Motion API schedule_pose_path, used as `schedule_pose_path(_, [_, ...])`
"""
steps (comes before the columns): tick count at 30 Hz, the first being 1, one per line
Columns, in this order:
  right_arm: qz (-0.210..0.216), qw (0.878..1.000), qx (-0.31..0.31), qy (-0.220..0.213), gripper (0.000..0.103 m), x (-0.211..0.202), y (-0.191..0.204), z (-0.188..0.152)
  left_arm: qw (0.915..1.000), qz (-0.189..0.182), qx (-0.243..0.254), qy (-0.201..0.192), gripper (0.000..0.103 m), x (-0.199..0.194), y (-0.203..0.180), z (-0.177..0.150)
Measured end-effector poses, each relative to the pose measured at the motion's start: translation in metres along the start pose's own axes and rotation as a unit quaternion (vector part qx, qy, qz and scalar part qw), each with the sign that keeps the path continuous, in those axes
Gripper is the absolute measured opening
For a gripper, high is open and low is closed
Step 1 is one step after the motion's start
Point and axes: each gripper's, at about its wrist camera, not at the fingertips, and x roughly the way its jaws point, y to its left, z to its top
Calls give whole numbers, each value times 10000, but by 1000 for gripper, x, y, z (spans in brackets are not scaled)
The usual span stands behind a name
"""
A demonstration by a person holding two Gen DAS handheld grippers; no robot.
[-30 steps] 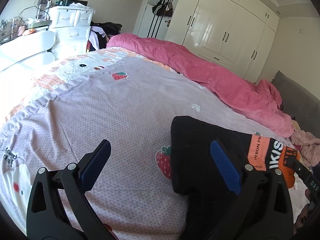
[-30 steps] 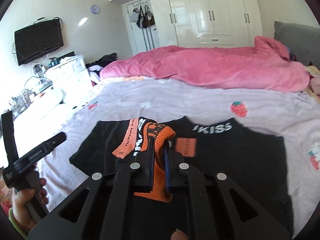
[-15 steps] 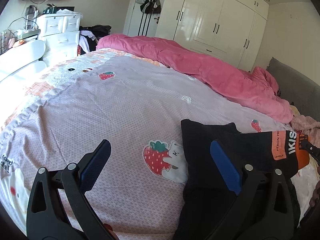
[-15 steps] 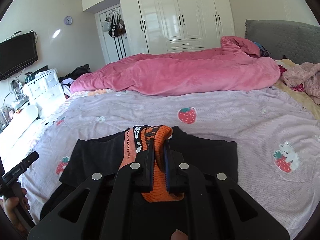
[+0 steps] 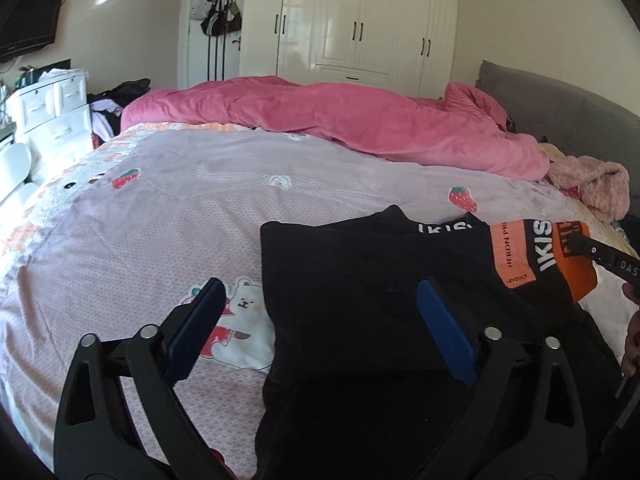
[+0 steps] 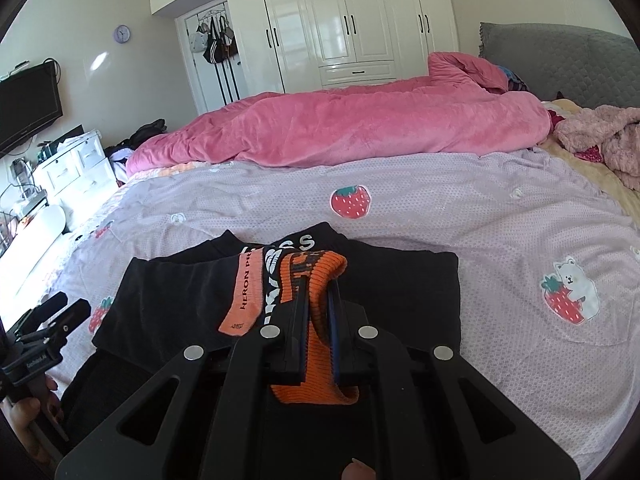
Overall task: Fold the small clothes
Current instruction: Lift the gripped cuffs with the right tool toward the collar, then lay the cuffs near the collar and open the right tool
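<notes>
Your black garment (image 6: 192,292) lies on the lilac bedsheet (image 5: 168,216) near the bed's front edge, partly doubled over, with its orange ribbed cuff (image 6: 316,280) brought across the top. Your right gripper (image 6: 318,304) is clamped tight on that cuff, the knit bunched between the jaws. Your left gripper (image 5: 320,320) stands wide with nothing between its blue pads (image 5: 444,328); its jaws have just been closing a little, and the garment's left edge runs between them, untouched as far as the view shows. Expect the piece to handle light and limp: soft jersey that sags and drags rather than holding a line, so any lifted corner will droop and pull the layers beneath. The ribbed cuff is thicker and stretchy, a sound hold. For your left, the folded left edge looks the better place to pinch, taking all layers together. The printed orange label (image 6: 240,300) is flat and smooth; the pink duvet (image 5: 340,120) behind is plush and well apart.
</notes>
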Motion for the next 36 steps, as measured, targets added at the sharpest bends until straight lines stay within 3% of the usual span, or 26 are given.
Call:
schedule_pose_path(7, [-85,9999,-23,47,8,2,-3,-3,9986,-473,65,241,69,20,-12,5])
schedule_pose_path(12, [-242,9997,-41,47,8,6,-5,-5,9924,-653,89,1035,68,53,-17,-10])
schedule_pose_path(15, [-522,9986,-12,74,11,7,-8,-9,9891,-712,-104,1283,68,64,-9,-16])
schedule_pose_path(18, [-869,9962,69,-84,17,3,-17,-12,9891,-744,-158,1262,68,62,-7,-15])
schedule_pose_path(22, [-723,9972,171,20,17,2,-21,-16,9893,-729,-137,1253,68,61,-8,-15])
schedule_pose_path(29, [-350,9986,-318,254,22,8,13,-25,9896,-745,-203,1214,68,56,-6,-13])
schedule_pose_path(36, [-87,9974,-557,442,26,12,34,-33,9934,-679,23,926,68,34,-15,-4])
